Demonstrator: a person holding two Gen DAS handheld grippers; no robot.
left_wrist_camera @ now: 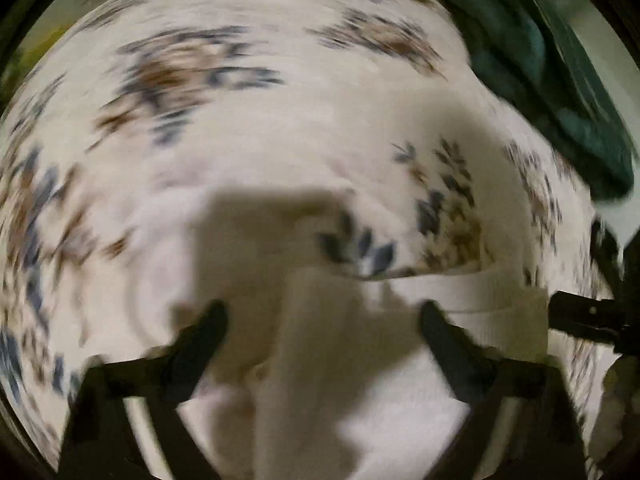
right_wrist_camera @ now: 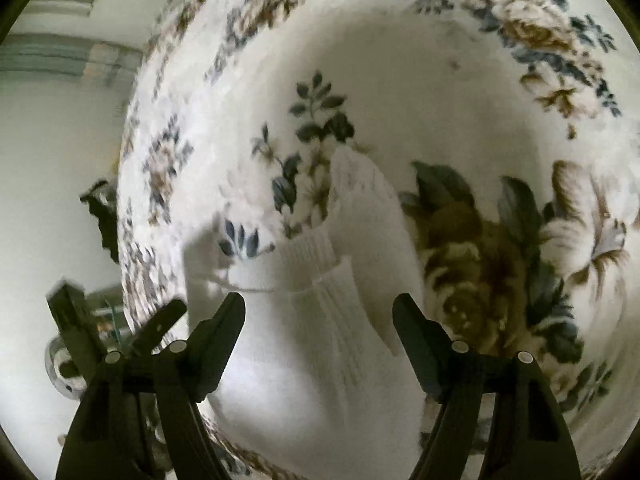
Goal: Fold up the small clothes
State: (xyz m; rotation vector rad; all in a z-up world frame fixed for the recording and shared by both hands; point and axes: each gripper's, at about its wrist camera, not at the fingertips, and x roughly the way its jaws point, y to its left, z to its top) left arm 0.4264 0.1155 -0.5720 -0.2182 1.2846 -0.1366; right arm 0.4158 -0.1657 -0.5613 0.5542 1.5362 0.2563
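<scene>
Both grippers are hanging over the white sock, and I am holding neither one clenched: in the right wrist view my right gripper (right_wrist_camera: 318, 314) is standing with its fingers spread to either side of the white ribbed sock (right_wrist_camera: 320, 340), pads not pressing it, and in the left wrist view my left gripper (left_wrist_camera: 324, 322) is likewise straddling the same pale knit, blurred, jaws apart with nothing pinched. I am judging that I am lining up to take hold of the cuff for a fold. That cuff (right_wrist_camera: 308, 258) is lying just beyond my right fingertips, doubled on itself at the centre of the frame. Under everything the floral bedspread (right_wrist_camera: 500, 240) is spreading out, soft enough that the sock may drag with it. At the right edge of the left view my other gripper is poking in. Farther off, at upper right there, a dark green cloth (left_wrist_camera: 560, 92) is sitting well apart from the sock, not in my way.
</scene>
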